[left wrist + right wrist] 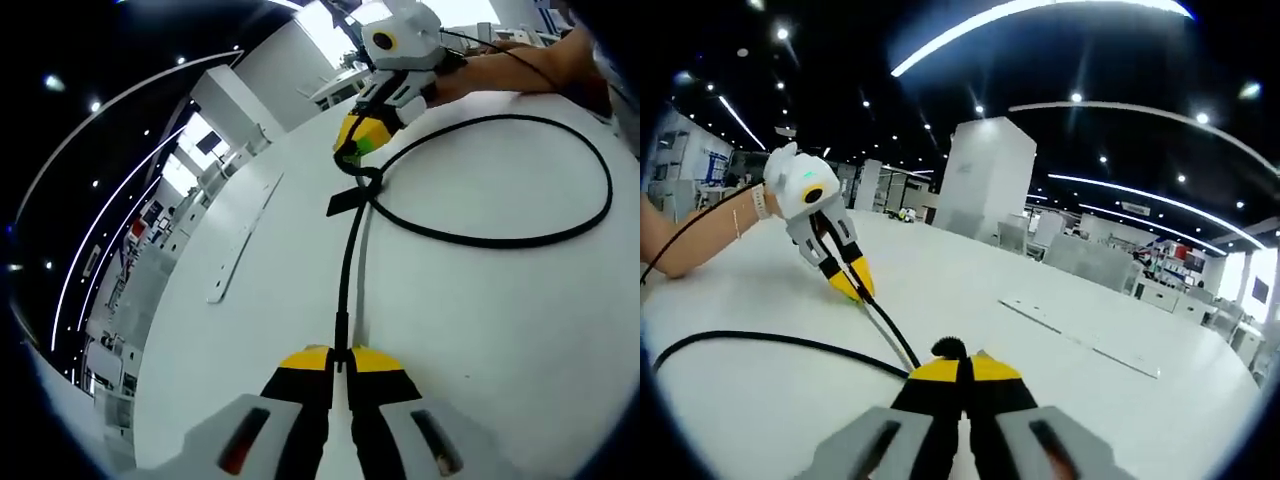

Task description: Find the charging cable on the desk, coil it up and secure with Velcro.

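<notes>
Item one, my left hand-held gripper: yellow-tipped black jaws pressed together, clenched on the thin black charging cable, whose end runs straight in between the tips. Item two, my right hand-held gripper: same yellow-and-black jaws, likewise closed, clamping the cable at the point where the black Velcro strap bunches above the tips. Item three, the cable itself: it lies on the smooth white tabletop, stretched taut between the two grippers, with a wide single loop spreading across the surface. Left gripper view contributes the whole loop, a flat tab of Velcro strap sticking out sideways where the loop crosses itself, the right hand-held gripper with white body nipping that crossing, the person's bare forearm behind it, and a long flat pale strip lying on the tabletop, well apart from the cable. Right gripper view contributes the left hand-held gripper seen from the front, tips down on the cable, a wrist with a band behind it, one arc of the loop, and two flat pale strips on the far side of the tabletop.
</notes>
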`<state>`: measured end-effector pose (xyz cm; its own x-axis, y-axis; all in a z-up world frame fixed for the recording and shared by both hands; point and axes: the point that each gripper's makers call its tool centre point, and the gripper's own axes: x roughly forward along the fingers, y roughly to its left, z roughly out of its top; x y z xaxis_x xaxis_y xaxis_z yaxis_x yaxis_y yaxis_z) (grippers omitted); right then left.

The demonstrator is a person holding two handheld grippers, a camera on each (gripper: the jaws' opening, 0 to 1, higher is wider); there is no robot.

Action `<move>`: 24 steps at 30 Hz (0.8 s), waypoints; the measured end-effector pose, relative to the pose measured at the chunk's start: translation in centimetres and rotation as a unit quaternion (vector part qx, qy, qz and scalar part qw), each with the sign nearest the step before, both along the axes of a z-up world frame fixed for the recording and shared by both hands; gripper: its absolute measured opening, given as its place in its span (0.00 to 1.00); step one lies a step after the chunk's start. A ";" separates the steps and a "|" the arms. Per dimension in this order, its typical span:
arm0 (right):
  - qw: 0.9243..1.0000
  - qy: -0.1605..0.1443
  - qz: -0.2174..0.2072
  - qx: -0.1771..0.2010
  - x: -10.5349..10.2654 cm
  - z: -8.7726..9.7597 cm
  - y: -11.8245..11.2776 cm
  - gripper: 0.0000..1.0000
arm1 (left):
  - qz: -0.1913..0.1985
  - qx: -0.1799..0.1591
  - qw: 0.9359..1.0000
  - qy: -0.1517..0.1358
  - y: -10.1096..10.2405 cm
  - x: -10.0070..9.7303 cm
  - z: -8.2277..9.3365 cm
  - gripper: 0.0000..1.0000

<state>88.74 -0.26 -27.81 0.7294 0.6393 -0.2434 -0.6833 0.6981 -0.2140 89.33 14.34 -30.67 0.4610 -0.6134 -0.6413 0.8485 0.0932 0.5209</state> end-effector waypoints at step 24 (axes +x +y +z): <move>0.974 0.220 0.043 -0.026 2.5 -3.3 0.0 0.03 | -0.001 -0.017 1.000 0.008 -0.1 -0.2 0.1 0.07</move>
